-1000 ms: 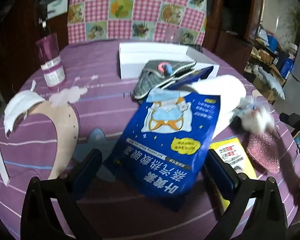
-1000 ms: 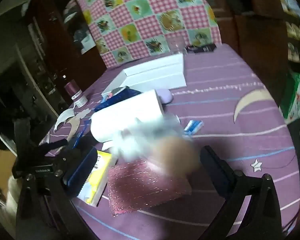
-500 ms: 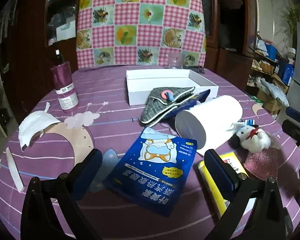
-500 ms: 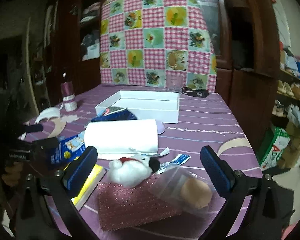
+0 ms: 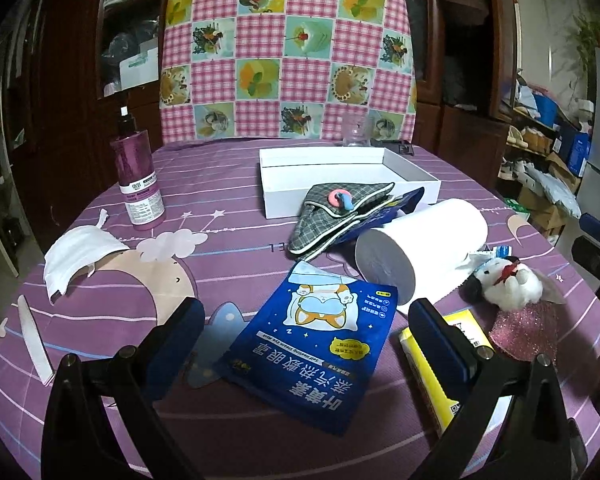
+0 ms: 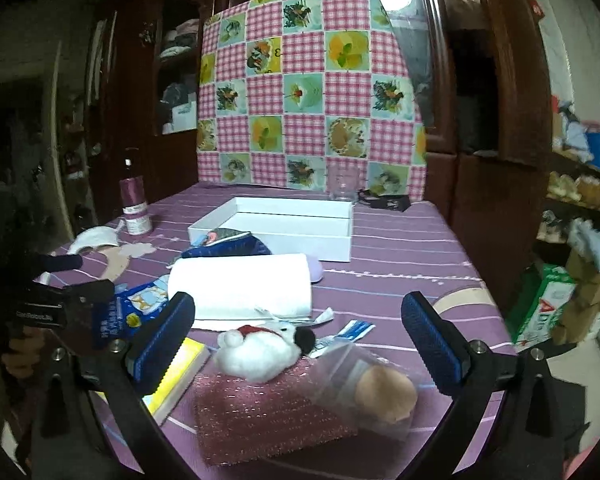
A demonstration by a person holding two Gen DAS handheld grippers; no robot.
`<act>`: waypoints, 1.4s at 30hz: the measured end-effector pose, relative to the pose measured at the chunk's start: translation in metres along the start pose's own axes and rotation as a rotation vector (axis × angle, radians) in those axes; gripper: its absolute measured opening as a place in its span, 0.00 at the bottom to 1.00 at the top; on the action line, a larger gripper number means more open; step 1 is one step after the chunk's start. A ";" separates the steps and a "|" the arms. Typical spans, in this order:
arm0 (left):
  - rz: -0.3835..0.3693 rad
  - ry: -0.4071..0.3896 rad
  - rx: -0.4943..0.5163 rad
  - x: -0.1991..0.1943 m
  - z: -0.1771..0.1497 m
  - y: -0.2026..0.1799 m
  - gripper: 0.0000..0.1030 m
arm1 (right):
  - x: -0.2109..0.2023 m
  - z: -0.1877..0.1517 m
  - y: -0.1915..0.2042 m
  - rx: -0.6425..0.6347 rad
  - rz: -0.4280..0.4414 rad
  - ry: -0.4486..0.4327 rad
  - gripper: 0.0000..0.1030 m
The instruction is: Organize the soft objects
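Observation:
My left gripper (image 5: 304, 322) is open and empty, above the near end of a blue eye-mask packet (image 5: 320, 340) lying flat on the purple table. A plaid cloth pouch (image 5: 336, 210) leans on the white box (image 5: 404, 168). A white paper roll (image 5: 424, 252) lies beside them. My right gripper (image 6: 296, 320) is open and empty, held back from a white plush toy (image 6: 260, 354) that rests on a pink glitter pad (image 6: 260, 412). A clear bag with a beige puff (image 6: 384, 392) lies on the pad's right. The plush also shows in the left wrist view (image 5: 508, 282).
A purple bottle (image 5: 138, 180) stands at the back left. A white face mask (image 5: 78, 252) and a nail file (image 5: 34, 338) lie at the left. A yellow packet (image 5: 440, 364) lies by the pad. A glass (image 6: 344, 184) stands behind the box, in front of a checked chair cover (image 5: 288, 48).
Both grippers drew back and levelled. The blue packet, earlier raised between my left fingers, now lies flat. The plush and bag, blurred in motion before, rest still on the pink pad.

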State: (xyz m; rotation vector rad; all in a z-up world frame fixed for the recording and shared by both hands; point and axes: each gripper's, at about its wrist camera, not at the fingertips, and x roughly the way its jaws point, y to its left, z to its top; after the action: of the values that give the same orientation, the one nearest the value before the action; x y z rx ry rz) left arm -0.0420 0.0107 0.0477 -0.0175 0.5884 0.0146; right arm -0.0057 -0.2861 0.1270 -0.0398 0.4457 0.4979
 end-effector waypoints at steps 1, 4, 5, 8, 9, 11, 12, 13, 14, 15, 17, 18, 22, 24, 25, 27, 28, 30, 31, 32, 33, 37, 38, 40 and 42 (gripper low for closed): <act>0.000 0.000 -0.001 0.000 0.000 0.000 1.00 | 0.000 0.000 -0.002 0.014 0.036 -0.004 1.00; 0.000 0.002 -0.001 0.000 0.000 -0.001 1.00 | -0.001 0.001 -0.014 0.084 0.136 -0.022 1.00; -0.001 0.003 -0.001 0.001 0.000 -0.002 1.00 | -0.002 0.001 -0.017 0.103 0.143 -0.035 1.00; -0.013 0.006 0.000 0.002 0.000 -0.003 1.00 | -0.007 0.000 -0.019 0.129 0.135 -0.072 1.00; -0.016 0.007 0.000 0.002 0.000 -0.003 1.00 | -0.009 0.000 -0.020 0.132 0.134 -0.083 1.00; -0.026 0.009 -0.001 0.002 0.000 -0.003 1.00 | -0.012 0.002 -0.018 0.127 0.130 -0.105 1.00; -0.038 0.012 -0.004 0.003 0.000 -0.003 1.00 | -0.014 0.001 -0.016 0.120 0.127 -0.104 1.00; -0.048 0.015 -0.008 0.004 0.000 -0.002 1.00 | -0.013 0.002 -0.014 0.108 0.120 -0.096 1.00; -0.061 0.017 -0.015 0.004 0.000 0.000 1.00 | -0.012 0.003 -0.013 0.095 0.111 -0.088 1.00; -0.076 0.019 -0.027 0.005 0.000 0.002 1.00 | -0.012 0.003 -0.011 0.081 0.095 -0.076 1.00; -0.090 0.015 -0.054 0.005 0.000 0.005 1.00 | -0.011 0.004 -0.010 0.067 0.089 -0.065 1.00; -0.093 0.010 -0.064 0.004 0.000 0.007 1.00 | -0.012 0.004 -0.010 0.069 0.102 -0.069 1.00; -0.095 0.000 -0.047 0.001 0.000 0.005 1.00 | -0.012 0.004 -0.008 0.048 0.074 -0.052 1.00; -0.092 0.004 -0.025 0.001 -0.001 0.001 1.00 | -0.001 0.003 -0.007 0.043 0.029 0.015 1.00; -0.087 0.005 -0.019 0.000 -0.001 0.000 1.00 | 0.002 0.001 -0.008 0.044 0.022 0.037 1.00; -0.085 0.008 -0.015 0.000 -0.001 0.000 1.00 | 0.007 0.000 -0.009 0.057 0.022 0.069 1.00; -0.086 0.011 -0.016 0.000 -0.001 0.000 1.00 | 0.007 -0.001 -0.010 0.060 0.028 0.068 1.00; -0.087 0.016 -0.019 0.001 -0.001 0.001 1.00 | 0.003 -0.002 -0.011 0.062 0.039 0.052 0.99; -0.083 0.019 -0.020 0.002 -0.001 0.001 1.00 | 0.002 -0.003 -0.011 0.063 0.043 0.046 0.99; -0.079 0.023 -0.019 0.003 -0.001 0.001 1.00 | 0.002 -0.003 -0.010 0.061 0.044 0.042 0.97; -0.073 0.030 -0.016 0.004 -0.001 0.000 1.00 | 0.003 -0.003 -0.009 0.057 0.040 0.047 0.95; -0.062 0.039 -0.007 0.006 -0.001 -0.001 1.00 | 0.010 -0.002 -0.006 0.049 0.025 0.091 0.91; -0.063 0.037 -0.009 0.007 -0.001 -0.001 1.00 | 0.011 -0.002 -0.006 0.050 0.031 0.102 0.90; -0.059 0.044 -0.016 0.009 -0.001 0.000 1.00 | 0.014 -0.001 -0.006 0.058 0.033 0.138 0.90; -0.045 0.045 -0.024 0.010 -0.001 0.002 1.00 | 0.015 0.000 -0.004 0.056 0.007 0.179 0.90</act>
State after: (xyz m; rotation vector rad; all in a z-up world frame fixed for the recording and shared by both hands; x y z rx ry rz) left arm -0.0345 0.0124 0.0414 -0.0542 0.6330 -0.0230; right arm 0.0084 -0.2826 0.1204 -0.0290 0.6345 0.4906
